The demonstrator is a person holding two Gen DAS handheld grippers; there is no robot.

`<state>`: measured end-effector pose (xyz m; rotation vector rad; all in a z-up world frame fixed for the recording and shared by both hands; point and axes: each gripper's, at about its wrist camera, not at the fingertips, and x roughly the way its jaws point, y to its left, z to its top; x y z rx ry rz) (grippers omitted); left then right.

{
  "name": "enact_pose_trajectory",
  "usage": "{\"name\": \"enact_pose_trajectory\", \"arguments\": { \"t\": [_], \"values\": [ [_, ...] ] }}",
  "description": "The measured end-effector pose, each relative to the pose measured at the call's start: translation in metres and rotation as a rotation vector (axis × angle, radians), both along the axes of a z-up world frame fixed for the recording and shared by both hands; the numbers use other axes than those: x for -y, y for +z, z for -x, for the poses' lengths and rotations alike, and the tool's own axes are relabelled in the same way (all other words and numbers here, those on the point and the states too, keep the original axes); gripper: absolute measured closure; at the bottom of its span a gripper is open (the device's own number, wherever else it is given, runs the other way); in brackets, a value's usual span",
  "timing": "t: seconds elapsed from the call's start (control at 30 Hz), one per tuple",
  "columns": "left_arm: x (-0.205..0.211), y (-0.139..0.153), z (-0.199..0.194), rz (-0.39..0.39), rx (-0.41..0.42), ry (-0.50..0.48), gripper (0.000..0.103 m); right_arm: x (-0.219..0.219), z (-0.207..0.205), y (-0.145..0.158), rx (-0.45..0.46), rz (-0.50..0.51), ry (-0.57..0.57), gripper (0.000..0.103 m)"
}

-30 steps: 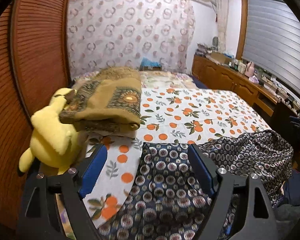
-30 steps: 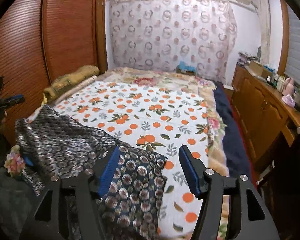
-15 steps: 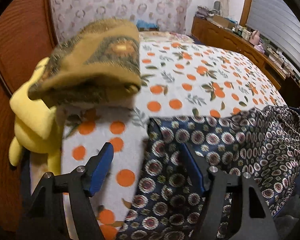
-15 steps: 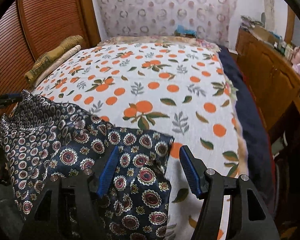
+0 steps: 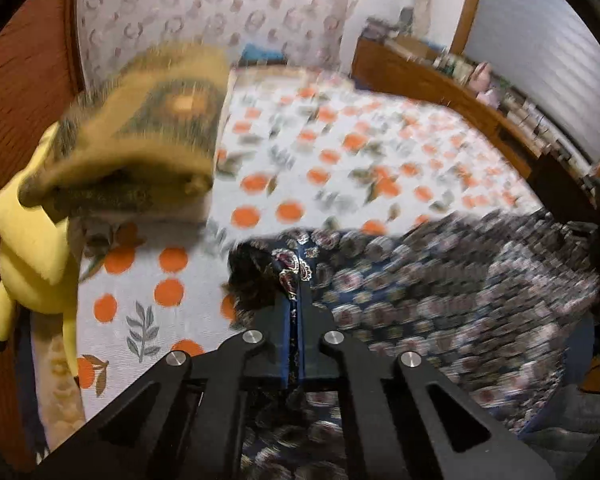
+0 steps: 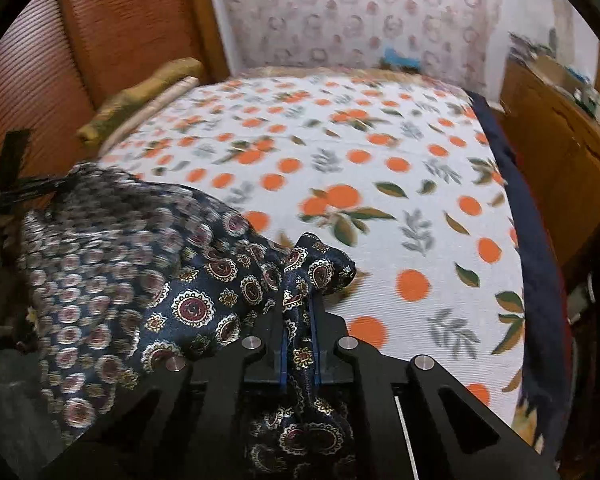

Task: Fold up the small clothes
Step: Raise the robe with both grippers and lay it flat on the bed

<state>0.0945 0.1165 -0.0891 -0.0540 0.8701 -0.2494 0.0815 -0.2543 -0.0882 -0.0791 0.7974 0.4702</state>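
A dark blue garment (image 5: 440, 288) with round medallion print lies over the near edge of the bed; it also shows in the right wrist view (image 6: 148, 280). My left gripper (image 5: 295, 292) is shut on the garment's left corner, the cloth bunched at the fingertips. My right gripper (image 6: 300, 308) is shut on the garment's right corner, a fold sticking out past the fingers. The left gripper appears at the far left of the right wrist view (image 6: 16, 192), holding the other end.
The bed sheet (image 6: 380, 168) is white with orange dots and leaves. A folded brown blanket (image 5: 148, 140) and a yellow plush toy (image 5: 32, 248) lie at the bed's left side by the wooden wardrobe (image 6: 112, 40). A wooden dresser (image 5: 460, 100) runs along the right.
Both grippers have gone from open around the garment's corners to shut on them. Both views have dipped lower and closer to the bed; the image is blurred by motion.
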Motion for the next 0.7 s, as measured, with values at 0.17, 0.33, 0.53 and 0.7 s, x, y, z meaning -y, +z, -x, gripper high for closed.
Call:
{"name": "enact_pose_trajectory", "arguments": {
  "t": [0.17,0.33,0.53,0.7],
  "values": [
    [0.006,0.07,0.023,0.013,0.172,0.009,0.1,0.014,0.027,0.059,0.21,-0.053,-0.063,0.097],
    [0.002,0.149,0.026,0.023,0.35,0.024,0.1,0.028,0.042,0.137,0.409,-0.048,-0.112,0.099],
    [-0.016,0.203,-0.017,0.01,0.446,0.091,0.1,0.024,0.02,0.21,0.566,0.047,-0.123,0.099],
    [-0.029,0.209,-0.089,-0.045,0.443,0.153,0.1,0.025,-0.044,0.239,0.599,0.114,-0.204,0.099]
  ]
}}
